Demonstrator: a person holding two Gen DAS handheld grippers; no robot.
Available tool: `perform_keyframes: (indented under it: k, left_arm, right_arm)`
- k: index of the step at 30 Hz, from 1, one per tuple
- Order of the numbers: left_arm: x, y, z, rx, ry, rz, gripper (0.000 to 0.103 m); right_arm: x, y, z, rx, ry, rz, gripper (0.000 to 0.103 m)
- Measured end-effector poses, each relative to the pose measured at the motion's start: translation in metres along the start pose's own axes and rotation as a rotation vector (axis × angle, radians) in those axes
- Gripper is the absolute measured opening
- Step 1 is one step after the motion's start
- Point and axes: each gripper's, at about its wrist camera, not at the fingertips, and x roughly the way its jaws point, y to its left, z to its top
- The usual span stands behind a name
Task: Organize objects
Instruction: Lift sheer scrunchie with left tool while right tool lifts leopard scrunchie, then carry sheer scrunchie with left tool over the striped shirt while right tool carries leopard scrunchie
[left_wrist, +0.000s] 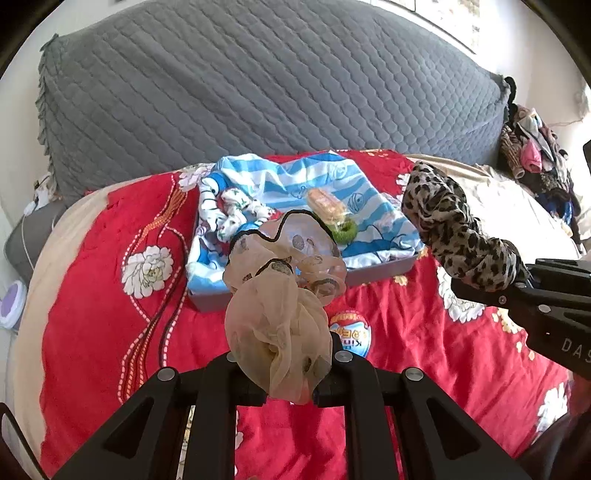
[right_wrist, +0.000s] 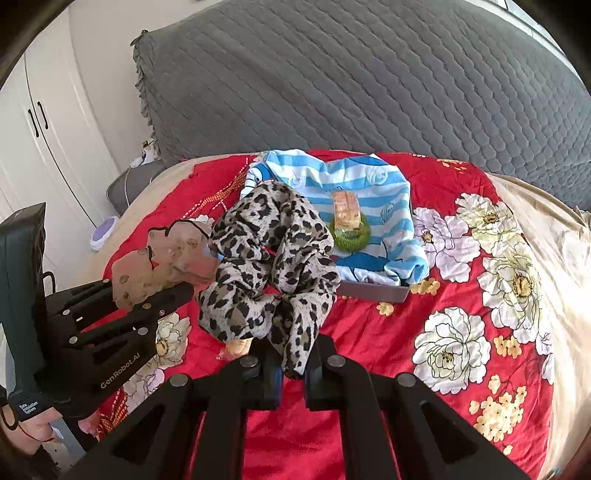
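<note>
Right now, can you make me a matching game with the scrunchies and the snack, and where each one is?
Things:
1. leopard scrunchie
2. beige scrunchie
3. green scrunchie
4. snack

Places:
A. on the striped cloth in the tray
B. in the right gripper
C. on top of the green scrunchie
D. in the left gripper

Pairs: 1-B, 2-D, 3-A, 4-C

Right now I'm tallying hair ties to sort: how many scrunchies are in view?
3: a beige sheer scrunchie in the left gripper, a leopard-print scrunchie in the right gripper, a green one in the cloth-lined tray. Others may be hidden.
</note>
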Motion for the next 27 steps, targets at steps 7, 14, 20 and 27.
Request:
perform_keyframes:
  k: [7, 14, 20, 27]
  left_arm:
    - [0.002, 0.002, 0.013, -0.008, -0.009, 0.003, 0.015]
    - [0.01, 0.004, 0.026, -0.015, -0.014, -0.006, 0.015]
    - [0.019, 0.004, 0.036, -0.027, -0.012, -0.01, 0.015]
    - [0.03, 0.006, 0.043, -0.035, -0.01, -0.006, 0.015]
  right_arm:
    - [-0.001, 0.0, 0.011, 0.007, -0.02, 0.0, 0.007]
    - [0.001, 0.0, 0.024, 0.008, -0.037, -0.001, 0.007]
    - [0.008, -0.001, 0.033, 0.01, -0.042, 0.0, 0.007]
    - [0.017, -0.005, 0.04, 0.018, -0.05, -0.003, 0.007]
